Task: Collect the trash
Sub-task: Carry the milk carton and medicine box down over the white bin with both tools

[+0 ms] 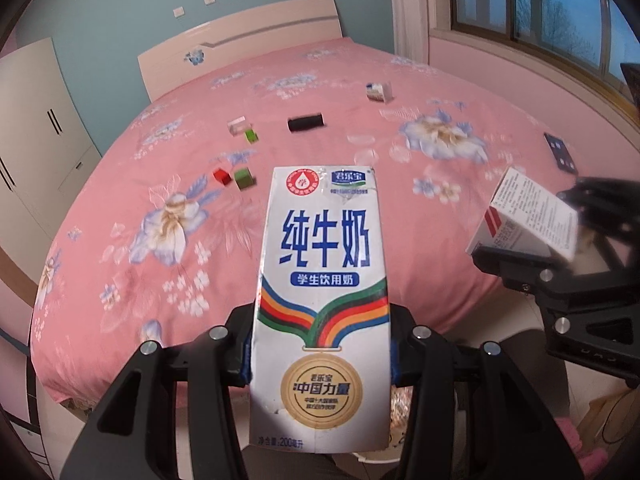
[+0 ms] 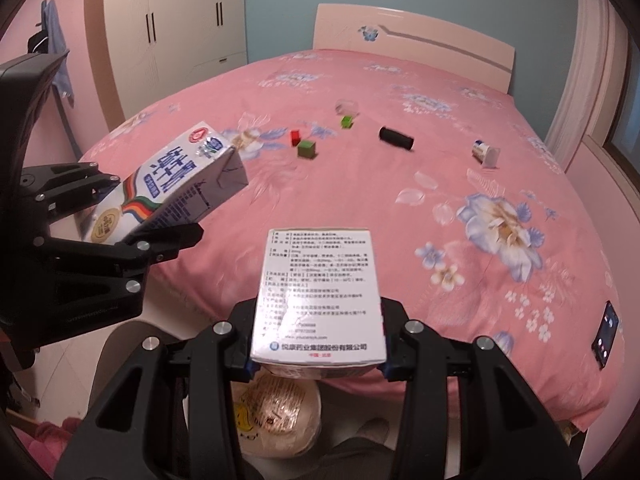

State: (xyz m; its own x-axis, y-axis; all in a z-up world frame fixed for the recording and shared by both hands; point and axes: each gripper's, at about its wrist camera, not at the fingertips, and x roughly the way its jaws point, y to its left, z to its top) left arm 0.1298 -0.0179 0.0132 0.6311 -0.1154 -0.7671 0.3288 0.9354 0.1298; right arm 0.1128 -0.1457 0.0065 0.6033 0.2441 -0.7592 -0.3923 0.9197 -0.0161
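Note:
My left gripper [image 1: 320, 360] is shut on a white milk carton [image 1: 322, 300] with blue lettering and a gold medal print; the same milk carton [image 2: 176, 192] and left gripper [image 2: 132, 228] show at the left of the right wrist view. My right gripper [image 2: 316, 344] is shut on a white medicine box [image 2: 318, 292] with fine print. That medicine box [image 1: 528, 216] and the right gripper [image 1: 560, 256] show at the right of the left wrist view. Both are held off the foot of the pink floral bed [image 2: 360, 184]. A round bin [image 2: 276, 412] with a yellowish wrapper inside sits below the right gripper.
On the bed lie a black cylinder [image 2: 396, 138], a red cube [image 2: 295, 137], two green cubes [image 2: 307, 149] [image 2: 347, 121], a clear plastic piece [image 2: 346, 107], a small white bottle [image 2: 486, 153] and a phone [image 2: 606, 334]. A wardrobe [image 2: 176, 28] stands left, a window [image 1: 540, 8] right.

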